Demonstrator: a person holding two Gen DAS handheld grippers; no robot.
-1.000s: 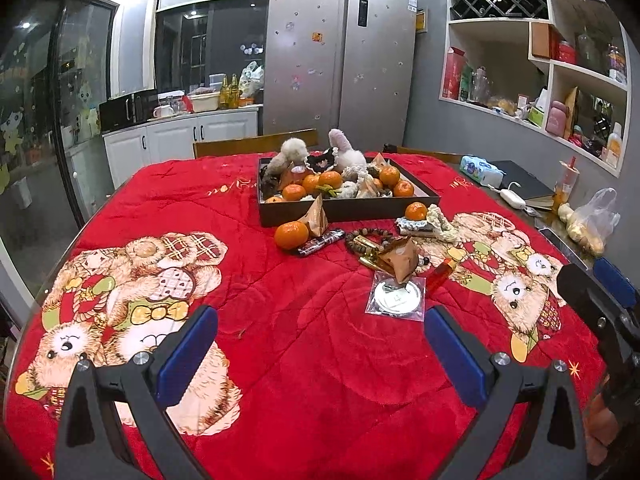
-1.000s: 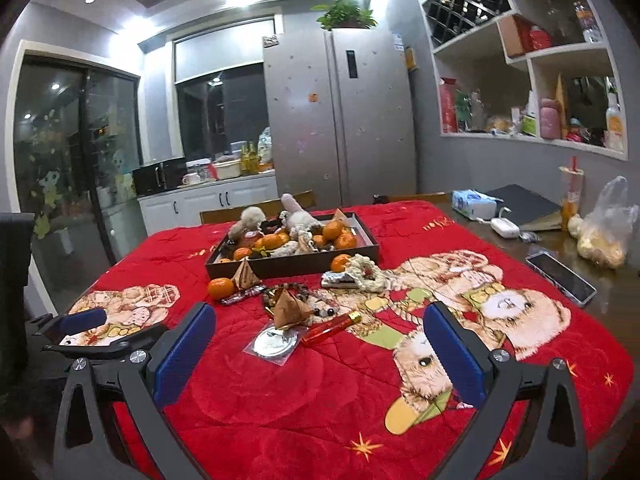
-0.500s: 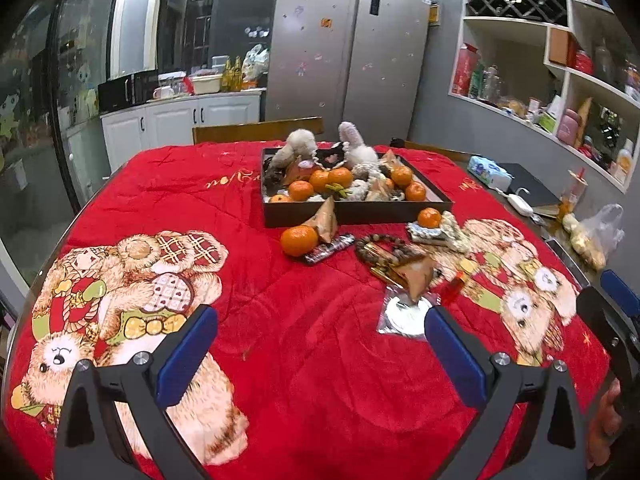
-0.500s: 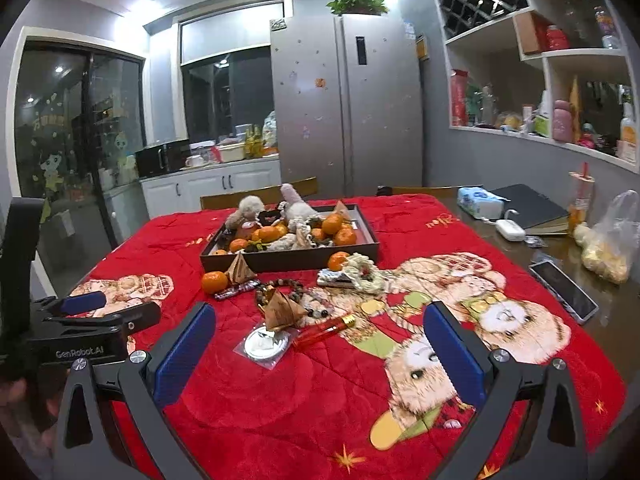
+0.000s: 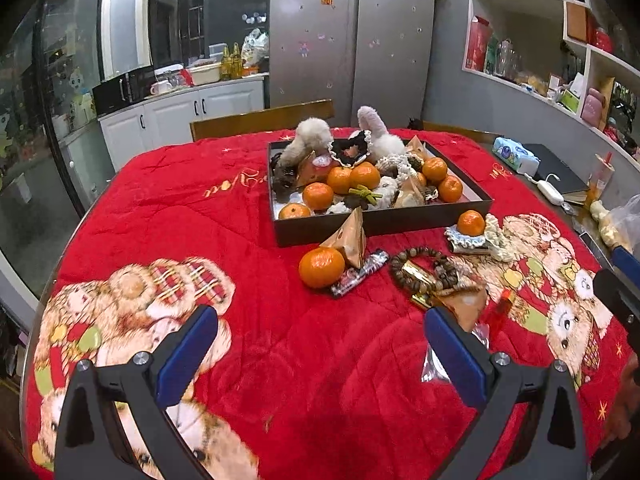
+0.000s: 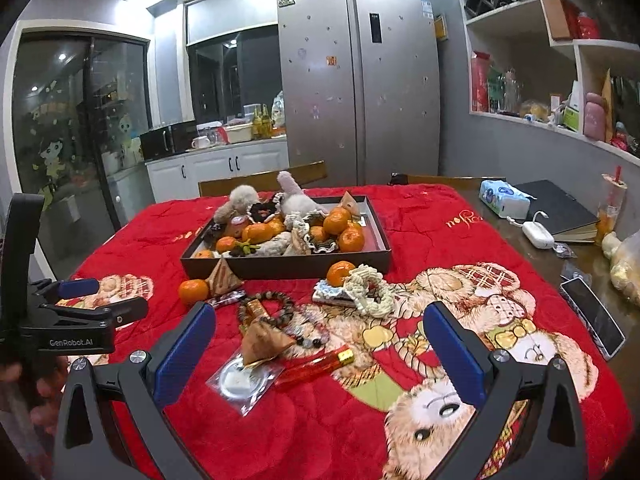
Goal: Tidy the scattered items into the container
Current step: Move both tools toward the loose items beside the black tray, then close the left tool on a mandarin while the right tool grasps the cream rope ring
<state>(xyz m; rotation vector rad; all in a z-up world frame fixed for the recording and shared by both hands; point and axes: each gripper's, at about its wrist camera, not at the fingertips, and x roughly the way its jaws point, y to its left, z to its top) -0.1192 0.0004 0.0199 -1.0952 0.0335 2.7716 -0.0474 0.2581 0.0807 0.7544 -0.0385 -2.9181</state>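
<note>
A dark tray (image 5: pixel 384 222) (image 6: pixel 288 267) holds tangerines, plush toys and trinkets at the table's far middle. Loose on the red blanket in front of it lie a tangerine (image 5: pixel 321 267) (image 6: pixel 193 291), a brown pyramid packet (image 5: pixel 349 238) (image 6: pixel 222 279), a candy bar (image 5: pixel 359 273), a bead bracelet (image 5: pixel 424 270) (image 6: pixel 267 308), a second tangerine (image 5: pixel 471 223) (image 6: pixel 340 273) on a lace coaster, a woven ring (image 6: pixel 370 289), a red tube (image 6: pixel 316 368) and a clear sachet (image 6: pixel 242 380). My left gripper (image 5: pixel 320 352) is open and empty. My right gripper (image 6: pixel 320 350) is open and empty above the sachet and tube.
The table edge curves at the left. On bare wood at the right lie a phone (image 6: pixel 592 322), a white charger (image 6: pixel 538 234), a tissue pack (image 6: pixel 502 198), a black notebook (image 6: pixel 556 210), a drink cup (image 6: pixel 610 208) and a plastic bag (image 6: pixel 626 266). A chair back (image 5: pixel 262 118) stands behind.
Both grippers have moved forward toward the scattered items, which now look larger and nearer. Both stay open and empty.
</note>
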